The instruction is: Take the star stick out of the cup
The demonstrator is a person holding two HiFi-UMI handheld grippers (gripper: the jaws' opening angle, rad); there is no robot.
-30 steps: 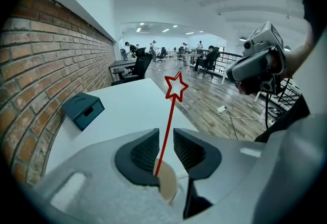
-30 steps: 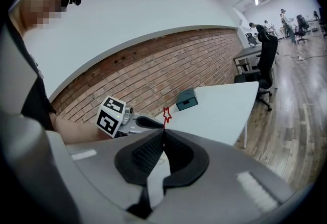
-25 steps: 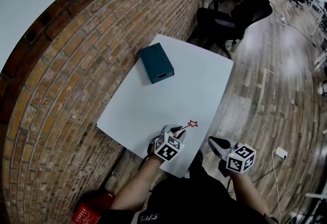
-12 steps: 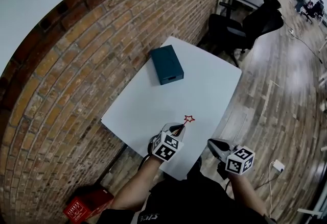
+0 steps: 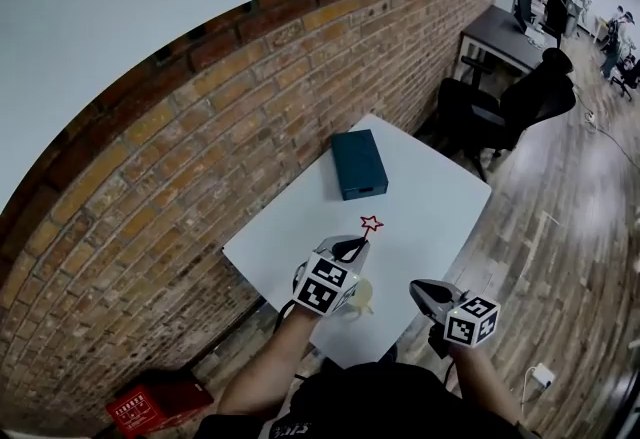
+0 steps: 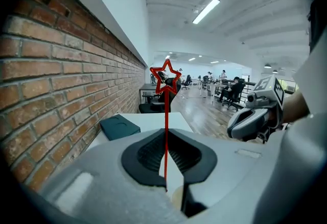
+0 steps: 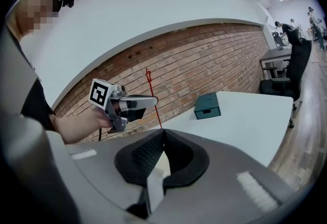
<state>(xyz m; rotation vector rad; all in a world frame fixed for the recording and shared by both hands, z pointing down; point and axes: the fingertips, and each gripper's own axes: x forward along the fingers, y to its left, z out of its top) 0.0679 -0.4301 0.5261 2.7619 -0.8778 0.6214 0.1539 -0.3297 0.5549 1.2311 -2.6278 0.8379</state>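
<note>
Raised since before, left gripper [image 5: 350, 247] clenched star stick [image 5: 371, 224] upright, likely for a straight pull from cup [image 5: 360, 298] at table's [image 5: 430, 197] near edge; right gripper [image 5: 417, 286] idled closed, empty.

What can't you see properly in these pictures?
Cup: head view, mostly under the left gripper; only a pale edge shows.
Star stick, lower end: left gripper view, behind that gripper's shut jaws.
Print on the red crate: head view, too small to read.

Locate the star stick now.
Head view, centre: the star stick stands clamped in the fingers of the left gripper, above the white table, teal box beyond.
</note>
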